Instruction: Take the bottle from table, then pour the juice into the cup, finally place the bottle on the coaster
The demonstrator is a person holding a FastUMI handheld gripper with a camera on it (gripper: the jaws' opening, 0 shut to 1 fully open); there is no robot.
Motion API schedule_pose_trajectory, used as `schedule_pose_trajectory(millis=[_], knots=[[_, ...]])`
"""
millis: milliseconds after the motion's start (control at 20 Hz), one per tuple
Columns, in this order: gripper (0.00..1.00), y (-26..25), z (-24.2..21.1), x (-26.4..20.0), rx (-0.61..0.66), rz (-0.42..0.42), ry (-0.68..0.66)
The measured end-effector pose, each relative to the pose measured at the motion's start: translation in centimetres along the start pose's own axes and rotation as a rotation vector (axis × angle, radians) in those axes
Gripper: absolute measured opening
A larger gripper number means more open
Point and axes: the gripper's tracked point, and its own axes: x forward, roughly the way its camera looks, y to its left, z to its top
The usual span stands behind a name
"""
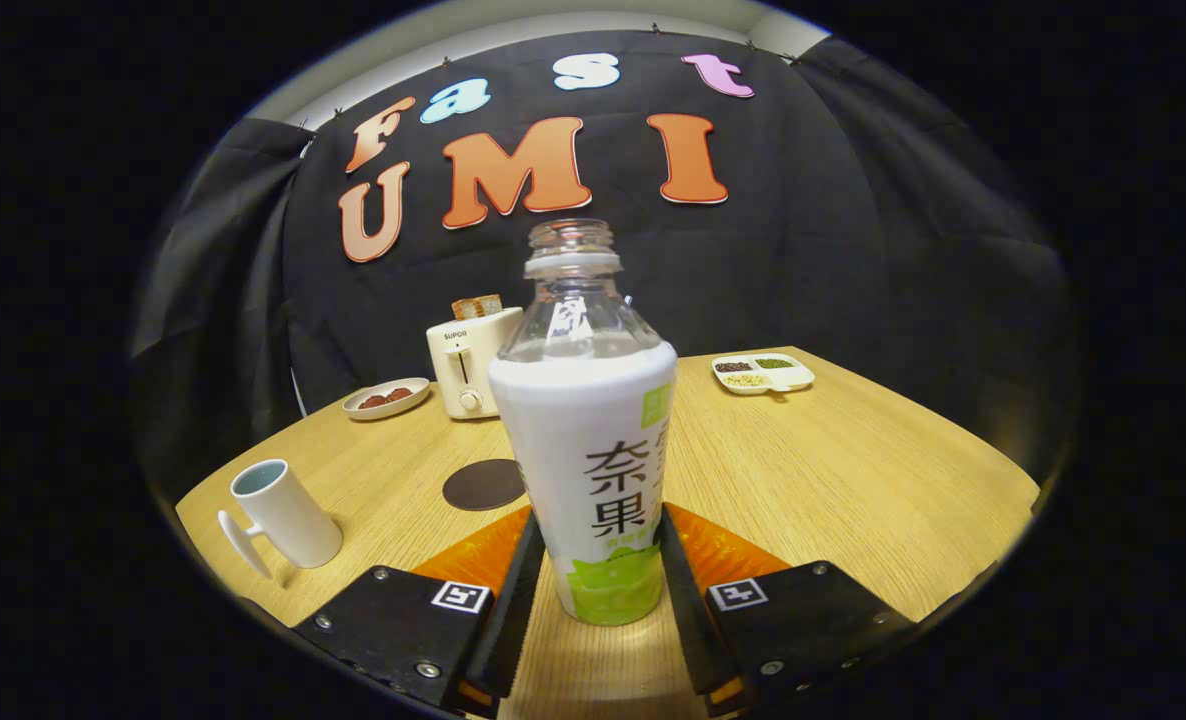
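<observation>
While the bottle (593, 440) stands upright on the table (833, 480), it is clamped between both fingers of the gripper (593, 580).

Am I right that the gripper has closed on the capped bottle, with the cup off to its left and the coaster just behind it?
Not quite: the bottle has no cap; its neck is open in the gripper view. The rest holds: the gripper is closed on it, the cup is to its left and the coaster just behind.
</observation>
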Motion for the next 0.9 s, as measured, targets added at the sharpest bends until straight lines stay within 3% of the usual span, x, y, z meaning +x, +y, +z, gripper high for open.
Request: schedule_pose_trajectory(millis=[350, 900], knots=[[0.64, 2.5, 1.7, -0.2, -0.168, -0.003, -0.045], [0.64, 6.8, 4.3, 0.4, -0.65, -0.085, -0.149]])
